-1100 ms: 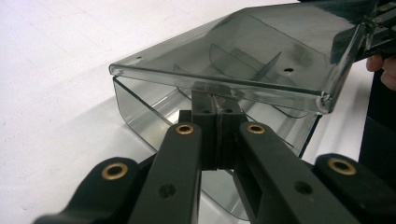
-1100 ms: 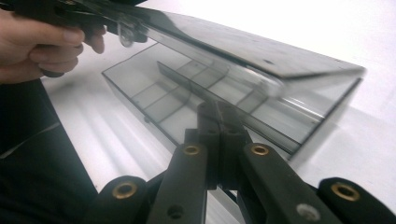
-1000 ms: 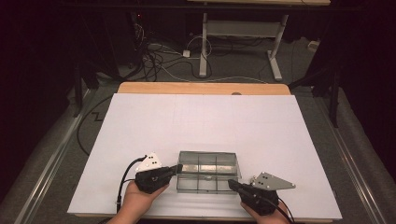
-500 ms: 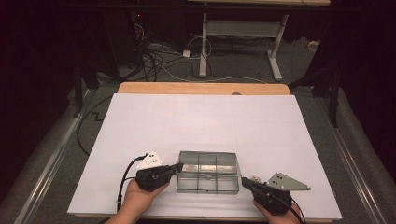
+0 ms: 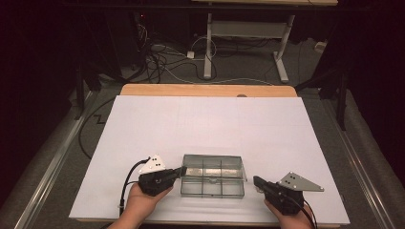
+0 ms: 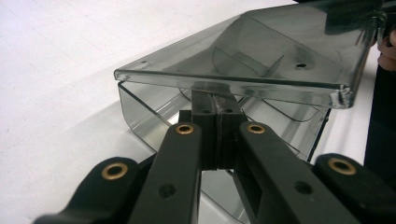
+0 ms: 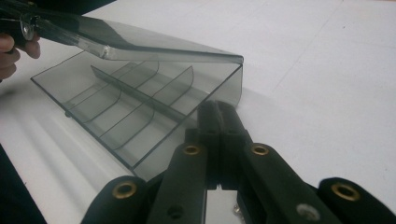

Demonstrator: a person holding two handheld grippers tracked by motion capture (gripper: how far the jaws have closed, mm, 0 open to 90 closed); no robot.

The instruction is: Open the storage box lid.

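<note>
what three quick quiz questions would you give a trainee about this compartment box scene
1. True or false: the lid of the clear compartment box lies fully shut on its base.
2. Which gripper has its tips at the box's edge under the lid? A) left gripper B) right gripper C) neither
3. What stands inside the box?

Key
1. False: the lid is lifted partway, with a gap over the base.
2. A. In the left gripper view its closed jaws reach under the lid at the box's edge; in the high view the right gripper sits apart from the box, also closed.
3. Clear dividers, with no contents visible in the compartments.
</note>
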